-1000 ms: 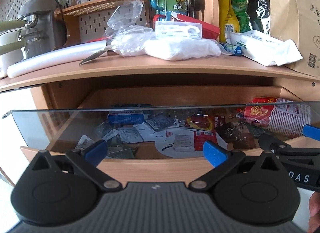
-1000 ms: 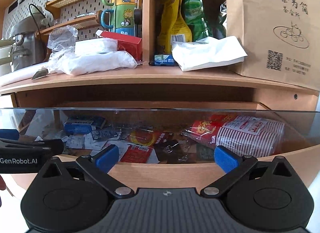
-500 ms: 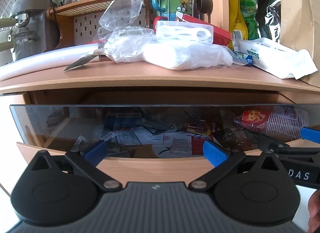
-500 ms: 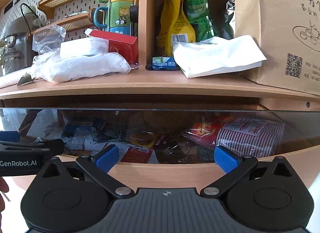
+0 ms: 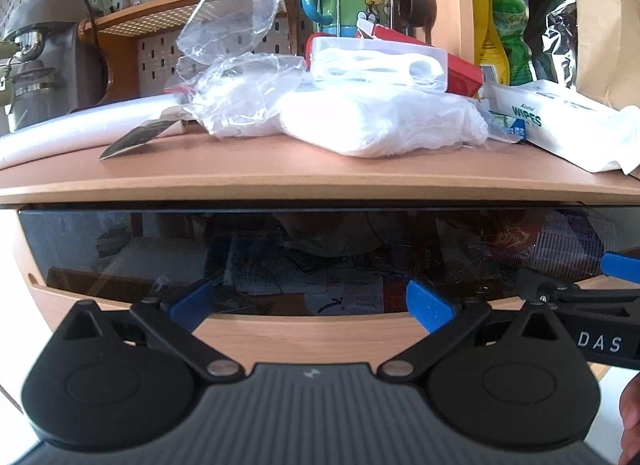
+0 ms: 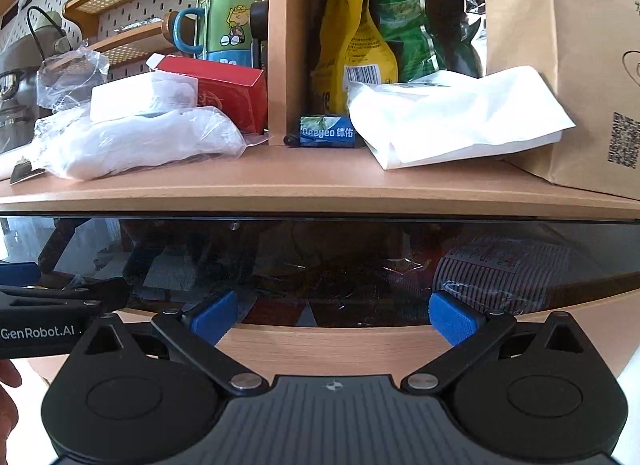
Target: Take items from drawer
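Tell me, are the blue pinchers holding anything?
No. The left gripper and right gripper are both open and empty, in front of the drawer.

The drawer (image 5: 320,329) sits directly under the shelf board (image 5: 320,181), its dark glass front panel (image 5: 280,249) reaching up to the board's underside, so no gap from the front shows. The shelf top is crowded: plastic bags (image 5: 380,125), wipes pack (image 5: 560,121), red box (image 6: 232,93), paper bag (image 6: 568,65). Both grippers, left gripper (image 5: 310,303) and right gripper (image 6: 334,317), stand spread side by side before the panel
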A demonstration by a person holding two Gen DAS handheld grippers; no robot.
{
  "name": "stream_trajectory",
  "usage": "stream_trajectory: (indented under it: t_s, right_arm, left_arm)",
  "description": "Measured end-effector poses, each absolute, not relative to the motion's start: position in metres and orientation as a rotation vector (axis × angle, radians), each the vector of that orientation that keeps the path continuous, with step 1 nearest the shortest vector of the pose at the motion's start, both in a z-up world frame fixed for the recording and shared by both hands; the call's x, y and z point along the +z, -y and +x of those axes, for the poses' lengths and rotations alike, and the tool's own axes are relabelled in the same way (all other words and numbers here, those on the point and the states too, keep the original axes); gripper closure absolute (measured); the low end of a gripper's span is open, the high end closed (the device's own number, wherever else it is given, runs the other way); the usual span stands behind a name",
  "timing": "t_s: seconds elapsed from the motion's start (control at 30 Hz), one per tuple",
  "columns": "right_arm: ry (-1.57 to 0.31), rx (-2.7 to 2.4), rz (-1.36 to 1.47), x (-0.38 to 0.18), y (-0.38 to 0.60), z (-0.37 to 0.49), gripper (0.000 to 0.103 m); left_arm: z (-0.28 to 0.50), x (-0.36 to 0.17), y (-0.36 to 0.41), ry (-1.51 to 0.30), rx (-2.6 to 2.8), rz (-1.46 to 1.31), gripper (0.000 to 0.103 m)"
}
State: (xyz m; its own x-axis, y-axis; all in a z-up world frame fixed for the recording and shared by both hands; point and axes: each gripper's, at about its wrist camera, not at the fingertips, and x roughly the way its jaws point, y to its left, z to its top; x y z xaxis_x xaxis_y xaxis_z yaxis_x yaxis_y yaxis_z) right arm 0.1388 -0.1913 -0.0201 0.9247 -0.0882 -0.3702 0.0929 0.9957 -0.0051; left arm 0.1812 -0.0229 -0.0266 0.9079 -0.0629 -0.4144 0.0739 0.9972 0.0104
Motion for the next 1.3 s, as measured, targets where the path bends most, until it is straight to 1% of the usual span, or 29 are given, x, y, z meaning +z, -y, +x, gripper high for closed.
stream_trajectory:
  t_s: [0.53, 0.73, 0.83, 0.93, 1.0, 1.13, 1.3]
  right_arm:
    - [-0.371, -0.109, 0.012, -0.023, 0.193, 0.161, 0.0]
    - [-0.392, -0.07, 0.032, -0.015, 0.199, 0.152, 0.0]
    - [-0.391, -0.108, 0.044, -0.005, 0.207, 0.135, 0.0]
    - [-0.444, -0.155, 0.036, -0.001, 0.208, 0.115, 0.0]
    - [-0.455, -0.149, 0.025, 0.0, 0.205, 0.099, 0.0]
    - [-0.446, -0.121, 0.002, 0.003, 0.198, 0.068, 0.0]
    - [-0.438, -0.106, 0.0, 0.006, 0.189, 0.031, 0.0]
  left_arm:
    - [0.206, -0.03, 0.025, -0.404, -0.072, 0.024, 0.0]
    - [0.204, -0.023, 0.025, -0.447, -0.056, 0.038, 0.0]
    - [0.186, -0.008, 0.015, -0.465, -0.004, -0.001, 0.0]
    - [0.162, 0.007, 0.001, -0.493, 0.01, -0.051, 0.0]
    - [0.143, 0.015, -0.002, -0.49, 0.006, -0.036, 0.0]
    - [0.107, 0.021, 0.0, -0.469, -0.006, 0.022, 0.0]
    - [0.067, 0.022, -0.008, -0.481, -0.018, -0.022, 0.0]
